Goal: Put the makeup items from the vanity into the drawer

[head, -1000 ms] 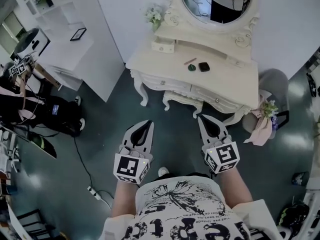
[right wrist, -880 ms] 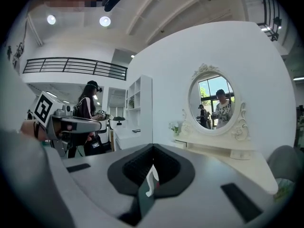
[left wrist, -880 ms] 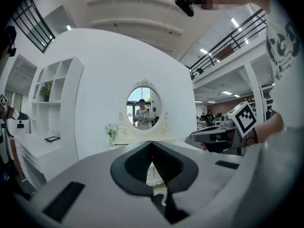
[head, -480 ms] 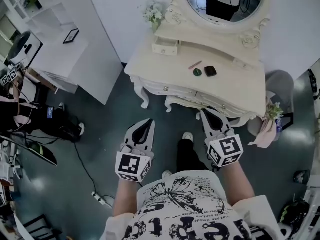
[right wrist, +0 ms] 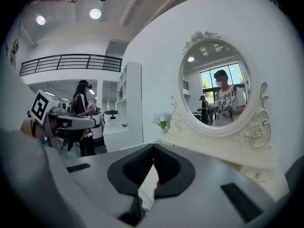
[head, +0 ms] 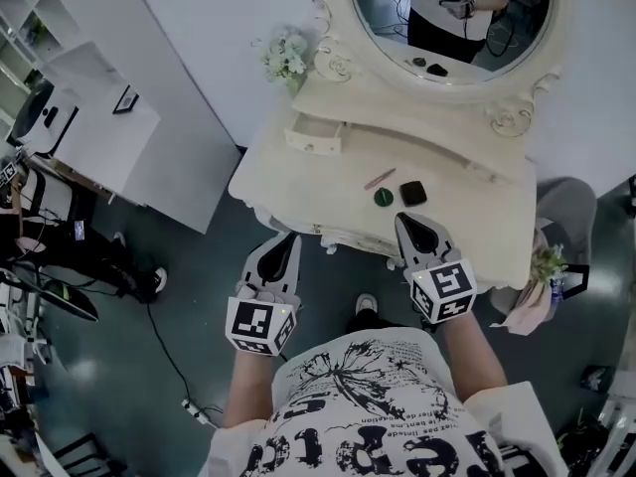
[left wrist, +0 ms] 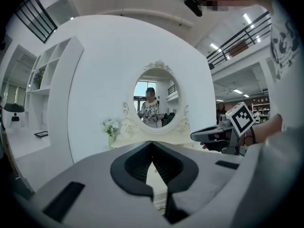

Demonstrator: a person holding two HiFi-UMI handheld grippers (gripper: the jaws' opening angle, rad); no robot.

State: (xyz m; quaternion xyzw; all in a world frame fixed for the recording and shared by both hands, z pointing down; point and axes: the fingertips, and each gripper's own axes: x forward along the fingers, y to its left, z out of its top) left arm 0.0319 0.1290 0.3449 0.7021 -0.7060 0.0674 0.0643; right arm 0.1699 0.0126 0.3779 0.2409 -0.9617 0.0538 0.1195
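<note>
Jaws closed and empty on left gripper (head: 287, 238) and right gripper (head: 406, 219), near the vanity (head: 288, 182) bearing pencil (head: 380, 178) and black compact (head: 413, 193).

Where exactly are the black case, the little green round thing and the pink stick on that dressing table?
black case (head: 413, 193): head view, middle of its lid.
green round thing (head: 384, 197): head view, centre of its top.
pink stick (head: 380, 178): head view, midway along its length.

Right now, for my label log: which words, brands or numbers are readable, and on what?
On shirt: ornate lettering, seemingly "...eptic...", cut off at the frame edge.
On left hand-held gripper and right hand-held gripper: square markers only, no words.
On pencil, green round item, black compact: nothing legible.
</note>
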